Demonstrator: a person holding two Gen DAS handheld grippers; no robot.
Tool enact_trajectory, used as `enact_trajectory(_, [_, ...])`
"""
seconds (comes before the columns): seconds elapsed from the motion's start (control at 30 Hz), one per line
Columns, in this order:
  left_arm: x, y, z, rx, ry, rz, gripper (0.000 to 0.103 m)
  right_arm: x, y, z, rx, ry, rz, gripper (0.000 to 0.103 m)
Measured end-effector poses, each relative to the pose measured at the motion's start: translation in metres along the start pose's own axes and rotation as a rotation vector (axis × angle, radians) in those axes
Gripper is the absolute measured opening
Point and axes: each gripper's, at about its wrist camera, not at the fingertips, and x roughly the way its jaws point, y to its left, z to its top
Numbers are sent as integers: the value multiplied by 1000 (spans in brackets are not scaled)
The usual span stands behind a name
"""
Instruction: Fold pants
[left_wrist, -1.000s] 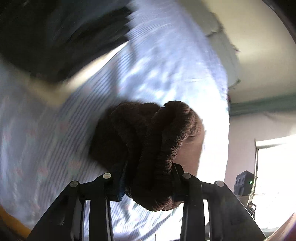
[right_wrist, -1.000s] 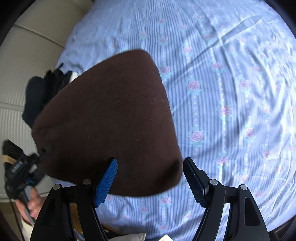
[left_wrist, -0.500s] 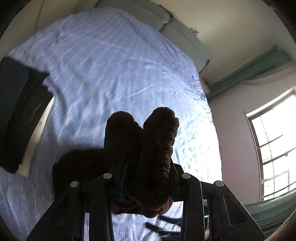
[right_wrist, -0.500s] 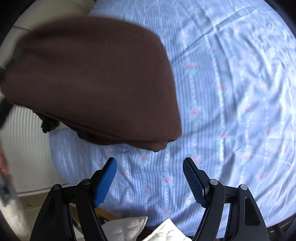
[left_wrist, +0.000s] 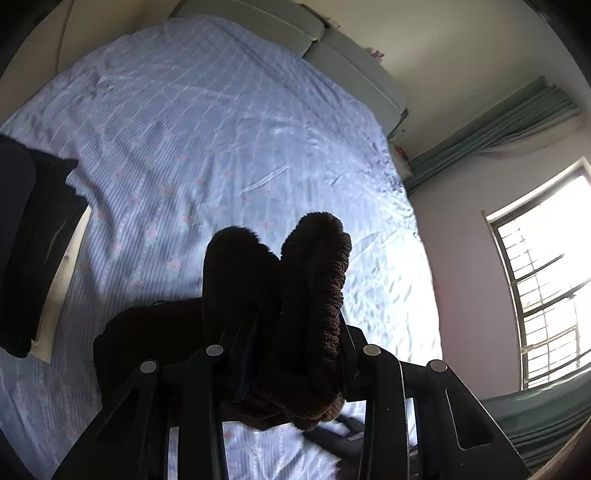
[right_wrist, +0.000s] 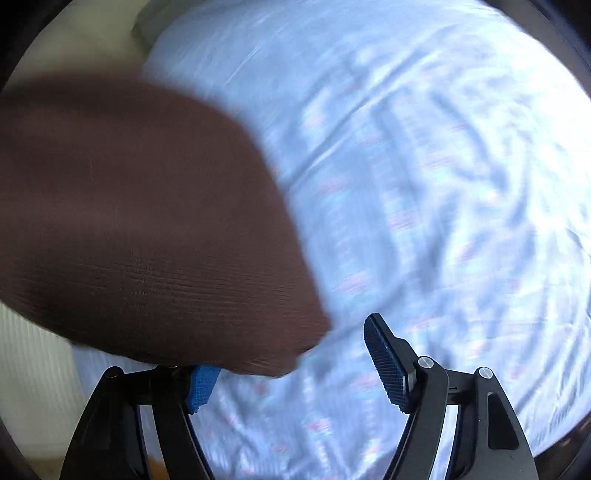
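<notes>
The brown pants (left_wrist: 295, 314) are bunched between the jaws of my left gripper (left_wrist: 291, 343), which is shut on them and holds them above the blue flowered bed sheet (left_wrist: 207, 122); the rest hangs down below to the left. In the right wrist view the brown pants (right_wrist: 140, 229) fill the left half as a wide flat fold, blurred by motion. My right gripper (right_wrist: 291, 365) is open; the cloth lies over its left blue pad (right_wrist: 201, 384), and its right blue pad (right_wrist: 388, 365) is bare.
A stack of dark folded clothes (left_wrist: 29, 251) lies at the bed's left edge. A padded headboard (left_wrist: 332, 48) is at the far end. A window (left_wrist: 546, 273) and green curtains (left_wrist: 491, 122) are on the right. Dark gear (left_wrist: 343, 439) shows below the left gripper.
The pants have swung down and toward my right gripper and now cover its left pad. The right view has turned blurred. My left gripper keeps its hold, little moved in the last half second.
</notes>
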Motion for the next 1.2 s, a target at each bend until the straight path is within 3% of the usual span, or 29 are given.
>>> enact_trajectory(0.17, [21,42,-22,-68,81,63,33,-3,-22,9,67,17,-75,74])
enact_trajectory(0.33, [24,113,-46,-223,119,153,32,3,7,-2,-80,21,-125,74])
enact_trajectory(0.43, [28,138,-64,-248,151,205,30,9,17,-10,-154,36,-149,74])
enact_trajectory(0.77, [46,158,-82,-236,180,276,31,29,26,-24,-220,130,-136,74])
enact_trajectory(0.93, [52,169,-90,-228,195,320,59,33,17,-19,-207,171,-142,74])
enact_trajectory(1.1, [51,169,-94,-180,202,346,67,18,15,-30,-242,244,-140,74])
enact_trajectory(1.2, [50,159,-95,-102,202,378,68,-7,24,-28,-278,194,-85,74])
